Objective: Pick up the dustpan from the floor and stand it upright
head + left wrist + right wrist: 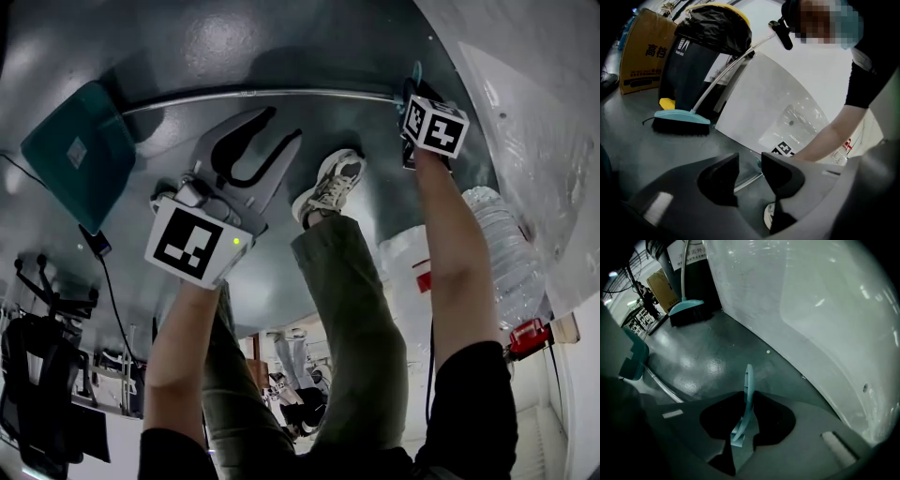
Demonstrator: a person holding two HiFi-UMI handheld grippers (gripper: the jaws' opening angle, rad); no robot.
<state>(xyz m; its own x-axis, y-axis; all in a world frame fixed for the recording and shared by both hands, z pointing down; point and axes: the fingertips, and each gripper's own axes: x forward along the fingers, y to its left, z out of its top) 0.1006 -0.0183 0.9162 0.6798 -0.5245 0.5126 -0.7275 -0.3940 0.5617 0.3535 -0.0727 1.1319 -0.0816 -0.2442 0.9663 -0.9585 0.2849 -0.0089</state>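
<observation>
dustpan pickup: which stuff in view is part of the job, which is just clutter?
Job: dustpan; its long handle; right gripper, fingers closed on the handle's teal end.
Clutter: broom; bin with black bag; cardboard box; water bottle.

1 teal dustpan (80,155) lies at the upper left of the head view. At the upper left of the left gripper view stand 1 teal broom (682,123), 1 black bin (701,51) and 1 cardboard box (644,54). There are 2 tools: left tool (281,127), right tool (413,89). 1 sneaker (330,186) shows.
</observation>
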